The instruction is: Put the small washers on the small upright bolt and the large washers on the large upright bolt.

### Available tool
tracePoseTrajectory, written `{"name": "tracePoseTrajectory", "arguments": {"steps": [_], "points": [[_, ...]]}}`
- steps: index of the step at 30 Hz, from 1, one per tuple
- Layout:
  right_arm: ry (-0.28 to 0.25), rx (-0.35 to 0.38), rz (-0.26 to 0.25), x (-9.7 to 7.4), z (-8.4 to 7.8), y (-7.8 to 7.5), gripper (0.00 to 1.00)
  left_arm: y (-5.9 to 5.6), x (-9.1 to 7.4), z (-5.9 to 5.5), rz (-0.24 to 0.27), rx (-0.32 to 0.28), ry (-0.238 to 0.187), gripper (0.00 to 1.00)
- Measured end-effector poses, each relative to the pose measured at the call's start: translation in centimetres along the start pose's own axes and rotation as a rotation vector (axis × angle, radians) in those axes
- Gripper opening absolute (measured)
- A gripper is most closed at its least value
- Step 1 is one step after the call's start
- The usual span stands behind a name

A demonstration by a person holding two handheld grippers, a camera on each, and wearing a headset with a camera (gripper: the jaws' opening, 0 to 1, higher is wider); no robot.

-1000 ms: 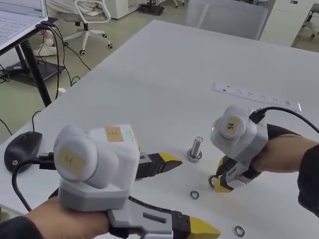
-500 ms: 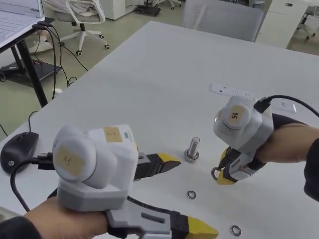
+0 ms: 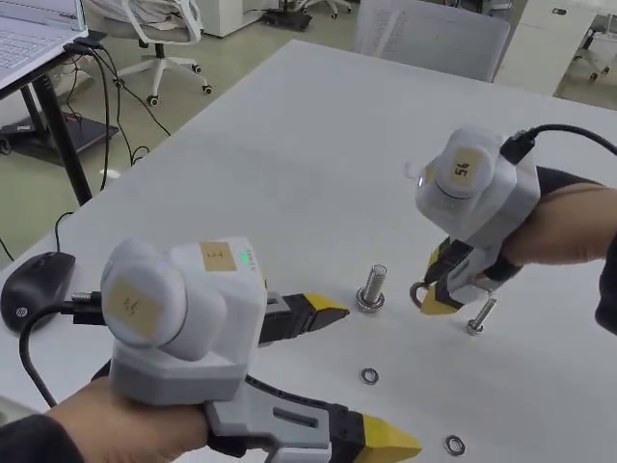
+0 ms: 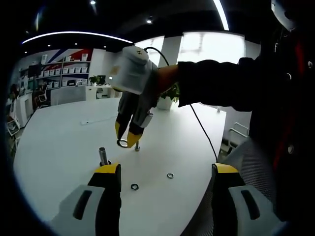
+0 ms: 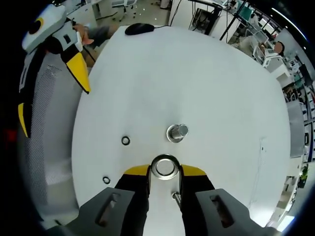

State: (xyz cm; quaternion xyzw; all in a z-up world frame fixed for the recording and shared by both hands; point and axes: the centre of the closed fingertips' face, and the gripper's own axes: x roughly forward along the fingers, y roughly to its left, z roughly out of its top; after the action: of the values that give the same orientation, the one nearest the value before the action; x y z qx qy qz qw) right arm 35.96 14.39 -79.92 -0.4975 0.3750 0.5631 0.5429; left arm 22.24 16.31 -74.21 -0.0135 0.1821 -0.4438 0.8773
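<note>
Steel, ring-shaped, the large washer (image 5: 154,166) sits pinched by its edges between the yellow tips of my right claw (image 3: 429,297), which is closed down to the ring's width and hangs clear of the white worktop (image 3: 289,145); the large upright bolt (image 3: 373,287) stands just left of the ring, apart from it, thread pointing straight up; in the right gripper view it lies dead ahead of my tips, and the washer looks about level with its top; the small bolt (image 3: 479,315) stands to the near right, under my claw and behind the tips; so I judge the job is a short carry left until the hole sits over the bolt's end, the ring's face kept level, then a drop along that vertical axis; my left claw (image 4: 166,171) gapes wide with nothing in it, at the near left, and the right is plainly the nearer; two loose washers (image 3: 369,375) (image 3: 454,445) lie on the near worktop.
</note>
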Motion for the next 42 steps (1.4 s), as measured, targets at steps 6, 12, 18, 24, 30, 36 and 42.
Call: {"name": "tracePoseTrajectory", "arguments": {"steps": [6,12,18,24,30,36,42], "points": [[-0.008,-0.027,-0.012,-0.9,1.2,-0.8,0.23,0.0,0.0,0.1,0.005,0.000,-0.002,0.75],[-0.015,-0.064,-0.024,-1.4,2.8,-1.2,0.23,0.0,0.0,0.1,0.008,-0.001,-0.002,0.75],[-0.013,-0.091,-0.026,-1.4,3.8,-1.8,0.23,0.2,-0.1,0.1,0.016,-0.005,-0.004,0.75],[0.001,-0.114,-0.005,-0.4,4.4,-1.9,0.23,0.3,-0.2,0.0,0.024,-0.009,-0.003,0.75],[0.021,-0.125,0.014,0.7,4.4,-2.0,0.23,0.5,-0.3,-0.2,0.028,-0.016,0.001,0.75],[0.032,-0.135,0.033,1.5,4.4,-1.9,0.23,0.6,-0.3,-0.3,0.033,-0.020,0.002,0.75],[0.042,-0.139,0.047,2.2,4.4,-1.9,0.23,0.6,-0.3,-0.5,0.035,-0.024,0.004,0.74]]}}
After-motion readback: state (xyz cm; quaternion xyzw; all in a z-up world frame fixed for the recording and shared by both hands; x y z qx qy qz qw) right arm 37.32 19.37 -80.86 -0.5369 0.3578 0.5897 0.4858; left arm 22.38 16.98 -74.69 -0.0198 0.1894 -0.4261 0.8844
